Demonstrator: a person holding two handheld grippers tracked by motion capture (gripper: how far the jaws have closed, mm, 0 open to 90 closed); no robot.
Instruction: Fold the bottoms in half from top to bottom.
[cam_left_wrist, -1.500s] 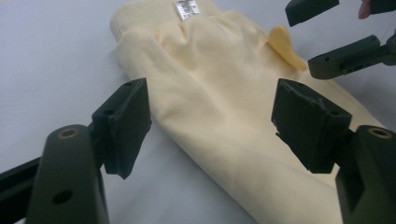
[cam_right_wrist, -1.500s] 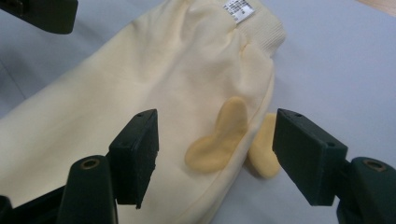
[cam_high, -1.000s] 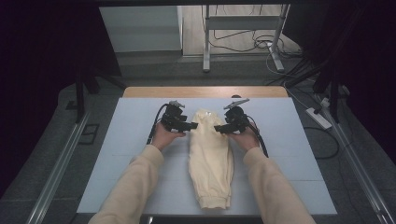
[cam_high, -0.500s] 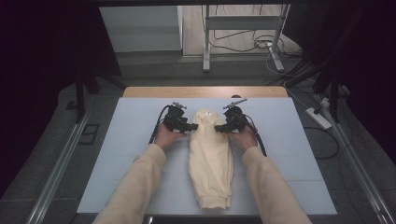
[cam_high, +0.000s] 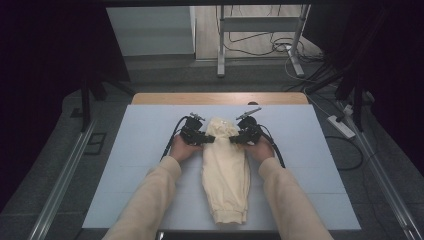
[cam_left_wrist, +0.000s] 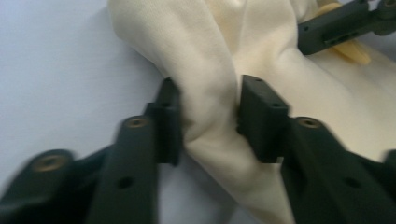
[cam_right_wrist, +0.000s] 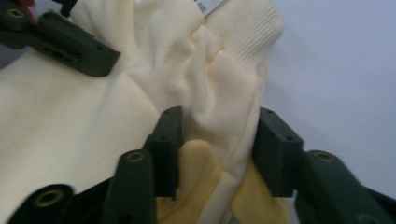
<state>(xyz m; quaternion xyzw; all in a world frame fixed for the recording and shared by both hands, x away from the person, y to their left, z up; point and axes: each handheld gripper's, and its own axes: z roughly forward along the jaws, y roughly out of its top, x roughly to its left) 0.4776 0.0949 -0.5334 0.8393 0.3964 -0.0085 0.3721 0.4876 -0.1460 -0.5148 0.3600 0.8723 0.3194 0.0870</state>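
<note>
I had the cream garment (cam_high: 226, 170) lying folded on the blue mat (cam_high: 125, 165), long axis running from my edge toward the far edge, cuffed hem nearest me. Both tools were at its far end, one per side. Left gripper (cam_high: 206, 139) came in from the left edge, right gripper (cam_high: 235, 139) from the right, roughly level with each other, so neither arm was nearer.

Left jaws had just been closing. In the left gripper view a bunched fold of fabric sat between the pads (cam_left_wrist: 254, 116), both faces pressed into it. I read that as gripped.

Right jaws had also just been closing. In the right gripper view they pinched a ridge of cloth by the ribbed band (cam_right_wrist: 243, 28), with yellow lining showing below.

Key relation: the grip line ran across the garment, square to its long axis. My guess was that any lift or fold would travel along that axis, toward me.
</note>
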